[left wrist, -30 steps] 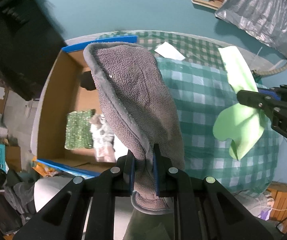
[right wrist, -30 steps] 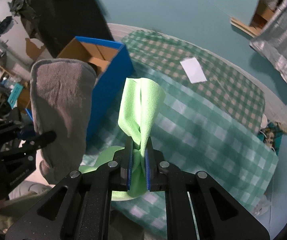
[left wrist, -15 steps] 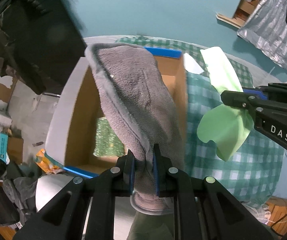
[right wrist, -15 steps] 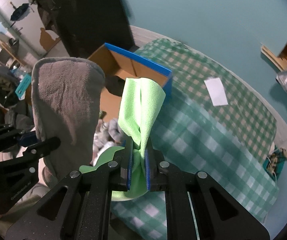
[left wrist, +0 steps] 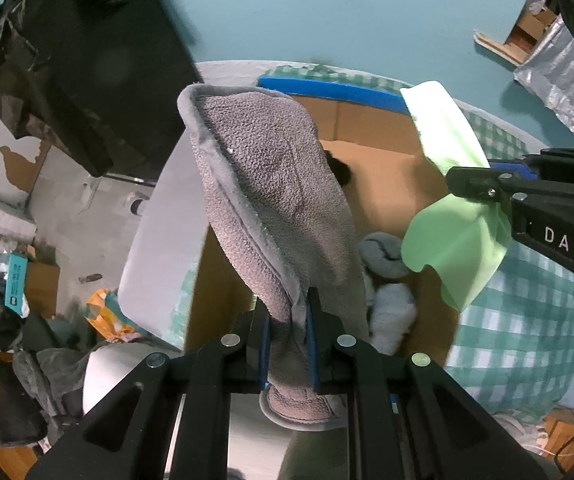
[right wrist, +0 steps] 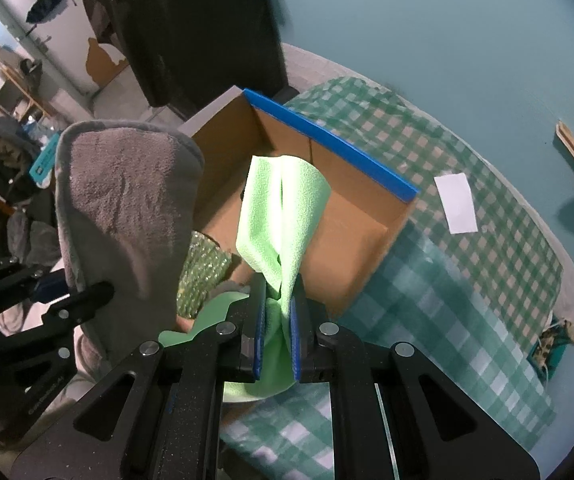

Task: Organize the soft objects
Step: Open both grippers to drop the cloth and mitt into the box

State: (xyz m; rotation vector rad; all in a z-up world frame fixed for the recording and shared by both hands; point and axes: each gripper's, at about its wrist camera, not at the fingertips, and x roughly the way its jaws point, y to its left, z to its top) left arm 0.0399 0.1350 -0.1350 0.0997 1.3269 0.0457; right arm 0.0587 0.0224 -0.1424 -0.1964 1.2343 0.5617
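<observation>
Two cloths over the cardboard box (right wrist: 351,216): left gripper (left wrist: 289,344) clamped on grey towel (left wrist: 271,184), right gripper (right wrist: 277,336) on green cloth (right wrist: 279,208).

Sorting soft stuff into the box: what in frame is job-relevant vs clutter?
Job:
grey fleece cloth in left gripper
green cloth in right gripper
cardboard box
soft items inside

Lying about:
white paper
checked cover

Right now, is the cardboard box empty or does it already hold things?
Not empty. The cardboard box stands open and holds a grey bundle, a white one and a glittery green item.
</observation>
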